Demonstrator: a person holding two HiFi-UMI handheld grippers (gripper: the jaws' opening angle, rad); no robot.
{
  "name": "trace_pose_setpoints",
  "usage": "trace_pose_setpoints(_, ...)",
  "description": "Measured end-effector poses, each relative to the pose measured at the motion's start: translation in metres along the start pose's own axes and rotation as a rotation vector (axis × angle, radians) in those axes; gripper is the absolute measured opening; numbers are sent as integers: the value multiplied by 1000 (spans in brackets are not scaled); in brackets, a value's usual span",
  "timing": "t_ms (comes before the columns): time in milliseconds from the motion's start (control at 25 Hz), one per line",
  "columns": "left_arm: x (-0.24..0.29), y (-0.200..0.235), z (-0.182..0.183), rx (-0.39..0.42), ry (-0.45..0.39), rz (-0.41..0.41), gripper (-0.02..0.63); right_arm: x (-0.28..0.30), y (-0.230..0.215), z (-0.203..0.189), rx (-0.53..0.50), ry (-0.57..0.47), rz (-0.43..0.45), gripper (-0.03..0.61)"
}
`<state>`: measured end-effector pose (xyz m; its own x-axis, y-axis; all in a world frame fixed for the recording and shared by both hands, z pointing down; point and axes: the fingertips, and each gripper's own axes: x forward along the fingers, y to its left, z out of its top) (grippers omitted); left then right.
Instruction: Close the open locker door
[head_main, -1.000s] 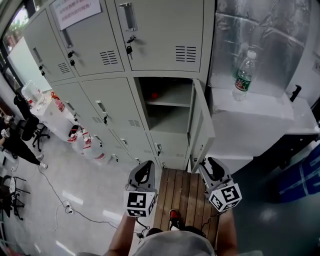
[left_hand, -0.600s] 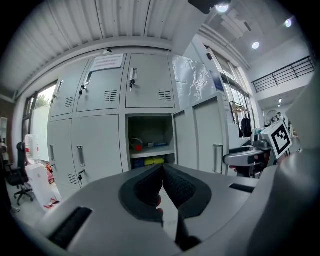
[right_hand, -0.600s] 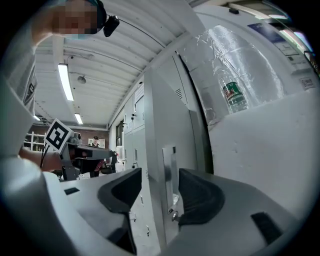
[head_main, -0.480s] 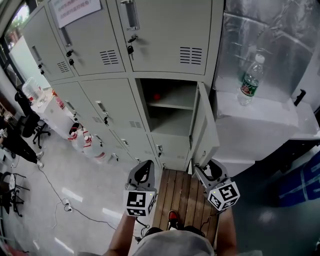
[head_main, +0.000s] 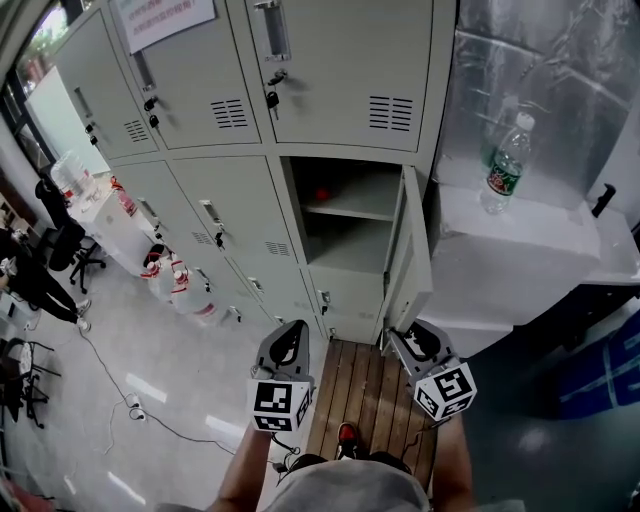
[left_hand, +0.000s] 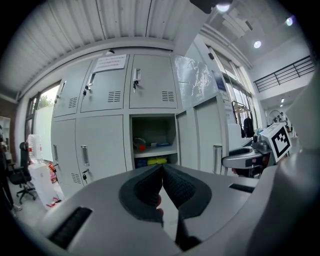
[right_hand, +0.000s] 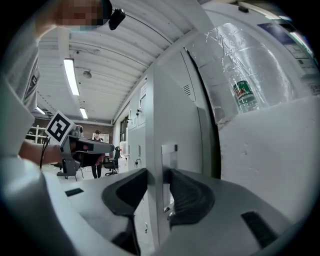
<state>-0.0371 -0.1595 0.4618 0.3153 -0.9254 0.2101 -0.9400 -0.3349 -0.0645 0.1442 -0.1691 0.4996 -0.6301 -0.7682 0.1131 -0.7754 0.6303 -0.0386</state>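
At the right end of the middle row of the grey steel locker bank (head_main: 330, 80), the grey metal locker door (head_main: 415, 250) stood swung out, roughly square to the cabinet front, with its free edge towards the person. Behind it the open compartment (head_main: 350, 215) showed a shelf and a small red object (head_main: 322, 193).

The change over the last moment was at that free edge. The right claw (head_main: 403, 338) had been just beside the door's lower corner; now it sat on the edge, and its jaws had just been closing. In the right gripper view the door (right_hand: 175, 125) ran between the jaws, one pad against each face near the metal handle plate (right_hand: 169, 155), so the right claw (right_hand: 159, 176) appeared clamped on the door. The door itself looked no nearer to shut than a second earlier. The grip seemed made, and the swing towards the frame was probably what remained.

The left claw (head_main: 290, 338) hung apart to the left, its jaws together on nothing (left_hand: 161, 169).

Further right, a clear plastic bottle with a green label (head_main: 505, 165) stood on the white counter (head_main: 540, 240), clear of the door's path. The person stood on a slatted wooden platform (head_main: 370, 390).
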Motion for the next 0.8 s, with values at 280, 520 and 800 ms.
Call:
trace_pose_setpoints(280, -10, 13, 1, -4, -8, 35, 21, 17, 19, 1, -24, 4, 46, 150)
trace_pose_setpoints(520, -20, 29, -1, -13, -10, 75, 21, 34, 35, 4, -52, 10, 88, 146)
trace_pose_setpoints(800, -29, 44, -4, -24, -6, 113, 22, 54, 46, 6, -65, 19, 110, 135)
